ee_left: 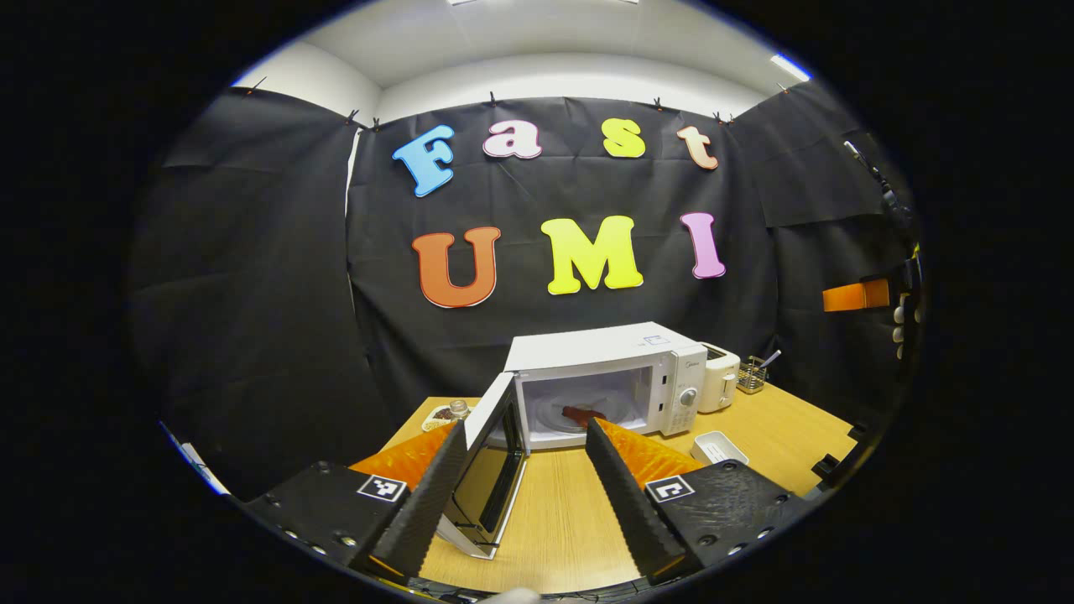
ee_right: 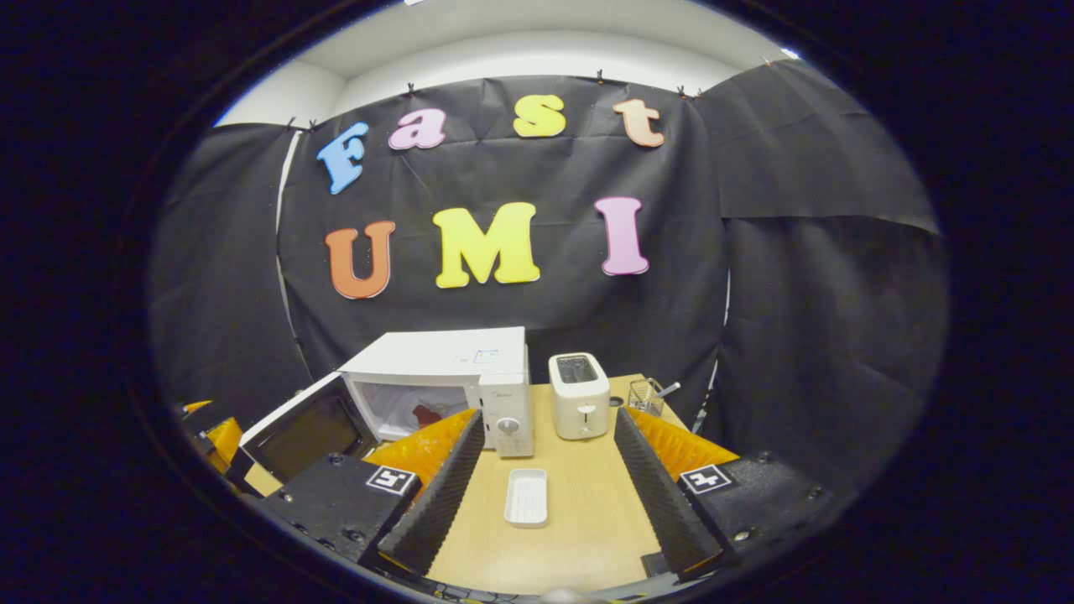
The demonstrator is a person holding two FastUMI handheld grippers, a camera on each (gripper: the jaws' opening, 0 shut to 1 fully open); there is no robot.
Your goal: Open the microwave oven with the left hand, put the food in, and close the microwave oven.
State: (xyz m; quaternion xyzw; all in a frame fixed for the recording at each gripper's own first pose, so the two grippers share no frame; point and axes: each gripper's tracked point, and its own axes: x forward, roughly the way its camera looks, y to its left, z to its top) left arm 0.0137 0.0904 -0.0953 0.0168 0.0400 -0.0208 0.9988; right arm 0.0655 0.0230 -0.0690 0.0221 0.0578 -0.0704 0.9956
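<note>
The microwave [ee_left: 608, 382] stands at the back of the table [ee_left: 562, 512], its door [ee_left: 491, 457] swung wide open to its left. The food [ee_left: 583, 414], a reddish piece, lies on the plate inside the microwave. The left gripper [ee_left: 524, 495] hangs in front of the microwave, fingers wide, holding nothing; the door's edge lies just beside its left finger. The right gripper [ee_right: 545, 486] hovers in front of the microwave's right side, fingers wide and empty. A toaster [ee_right: 578, 395] stands just right of the microwave, and a white tray [ee_right: 526, 497] lies in front of it.
</note>
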